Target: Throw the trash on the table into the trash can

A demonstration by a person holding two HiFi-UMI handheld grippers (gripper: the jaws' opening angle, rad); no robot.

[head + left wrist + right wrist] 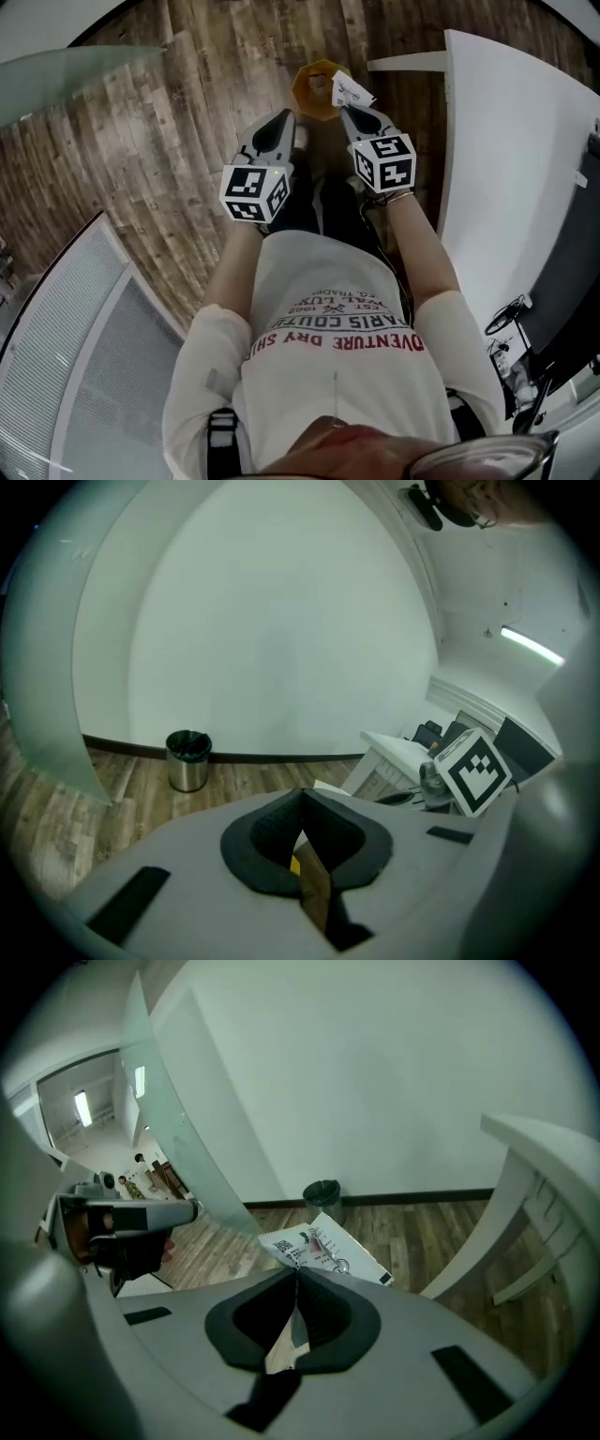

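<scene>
Left gripper view shows only a sliver (yellowish) of wrapper [314, 892].

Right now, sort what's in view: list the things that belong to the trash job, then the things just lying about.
Belongs to the job:
- white printed wrapper, clamped in the right hand-held gripper
- orange piece of trash, pinched in the left hand-held gripper
- steel trash can, on the floor by the wall

Just lying about:
- white table
- glass partition
</scene>
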